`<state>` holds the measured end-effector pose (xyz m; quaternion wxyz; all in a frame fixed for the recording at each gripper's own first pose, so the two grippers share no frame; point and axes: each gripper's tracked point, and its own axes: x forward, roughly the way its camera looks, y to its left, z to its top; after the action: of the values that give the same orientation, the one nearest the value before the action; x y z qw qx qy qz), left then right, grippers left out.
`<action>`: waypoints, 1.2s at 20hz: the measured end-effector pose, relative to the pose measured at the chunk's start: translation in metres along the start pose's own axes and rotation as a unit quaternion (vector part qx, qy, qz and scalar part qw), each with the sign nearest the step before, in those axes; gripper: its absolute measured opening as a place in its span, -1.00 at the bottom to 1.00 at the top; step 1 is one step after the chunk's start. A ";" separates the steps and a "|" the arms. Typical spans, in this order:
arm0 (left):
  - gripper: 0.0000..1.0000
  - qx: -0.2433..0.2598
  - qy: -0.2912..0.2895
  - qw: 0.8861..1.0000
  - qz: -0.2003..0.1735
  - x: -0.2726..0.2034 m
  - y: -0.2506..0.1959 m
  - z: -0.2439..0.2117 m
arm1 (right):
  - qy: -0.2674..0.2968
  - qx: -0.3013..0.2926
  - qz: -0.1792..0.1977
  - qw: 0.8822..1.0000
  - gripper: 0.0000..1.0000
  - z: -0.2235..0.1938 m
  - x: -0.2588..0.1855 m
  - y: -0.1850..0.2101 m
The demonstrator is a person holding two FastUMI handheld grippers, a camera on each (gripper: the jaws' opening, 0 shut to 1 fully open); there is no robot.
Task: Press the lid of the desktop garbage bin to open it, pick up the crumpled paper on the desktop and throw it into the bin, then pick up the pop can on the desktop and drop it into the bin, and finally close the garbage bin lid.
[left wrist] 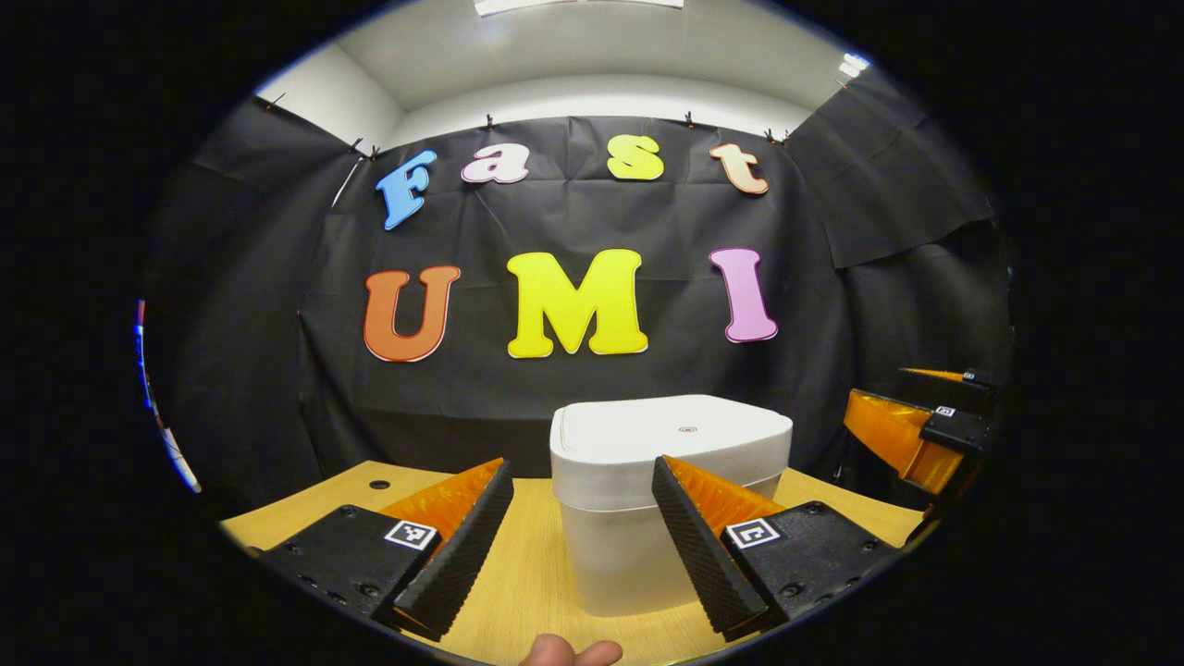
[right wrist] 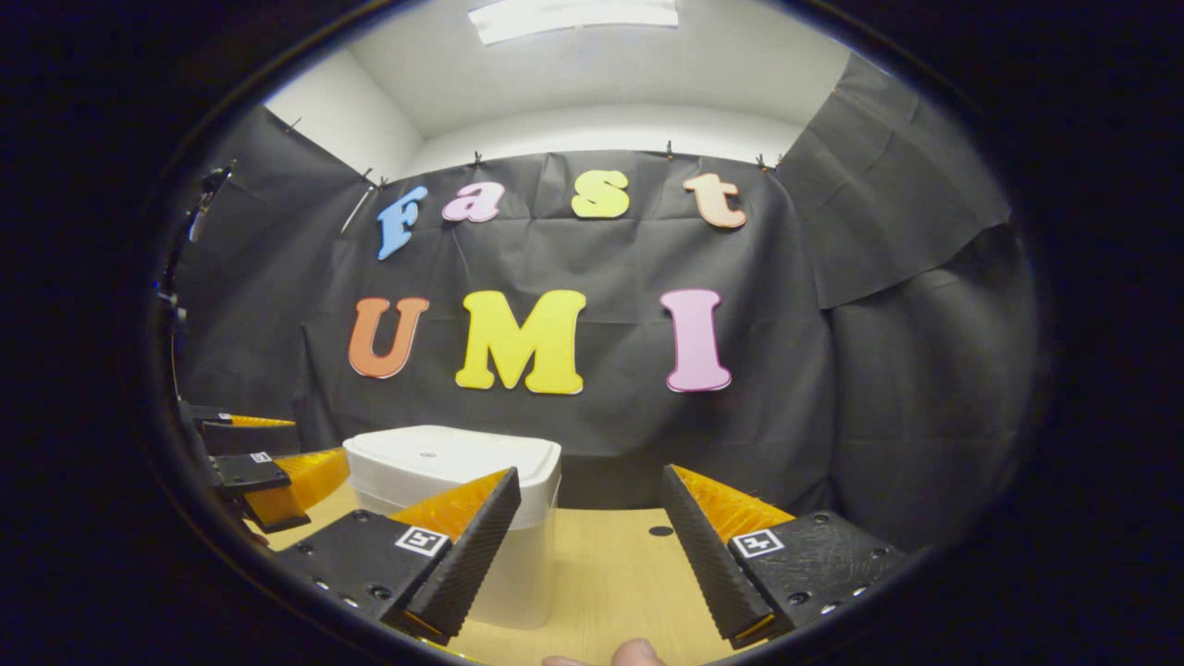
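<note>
- We see the garbage bin standing upright on the wooden table, close to the black cloth wall; it is white, squarish with rounded corners, and its lid lies flat and closed — so we cannot tell what, if anything, is inside.
- In the left gripper view the bin sits ahead of the left gripper, between the lines of its two fingers but beyond their tips, not touched by either.
- The left gripper's fingers stand wide apart and grip nothing.
- In the right gripper view the same bin lies to the left, partly behind the right gripper's left finger; its lid is down here too.
- The right gripper has its fingers spread wide as well, with bare table between them and nothing held.
- The left gripper view shows the right gripper off at the right edge, raised above the table beside the bin; the right gripper view shows the left gripper at its left edge, just beside the bin.
- Each view shows a fingertip of the person at the bottom edge, and a small dark hole in the table top — in the right gripper view it lies between the fingers.
</note>
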<state>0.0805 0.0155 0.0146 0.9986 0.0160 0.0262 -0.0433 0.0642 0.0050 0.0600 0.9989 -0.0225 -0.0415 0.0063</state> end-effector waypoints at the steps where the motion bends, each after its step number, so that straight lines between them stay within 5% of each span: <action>1: 0.94 -0.001 0.002 1.000 0.002 -0.002 0.001 -0.001 | -0.005 0.001 0.002 1.000 0.90 0.003 0.000 0.004; 9: 0.93 -0.010 -0.009 0.998 0.058 -0.049 0.042 0.007 | 0.002 -0.002 0.046 0.999 0.94 0.005 -0.020 0.038; 24: 0.94 -0.002 -0.025 0.999 0.035 -0.034 0.022 0.039 | 0.011 0.018 0.043 0.999 0.90 0.009 -0.024 0.034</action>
<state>0.0502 0.0390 0.0560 0.9999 0.0135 0.0005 -0.0082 0.0387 0.0395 0.0657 0.9983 -0.0063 -0.0299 0.0497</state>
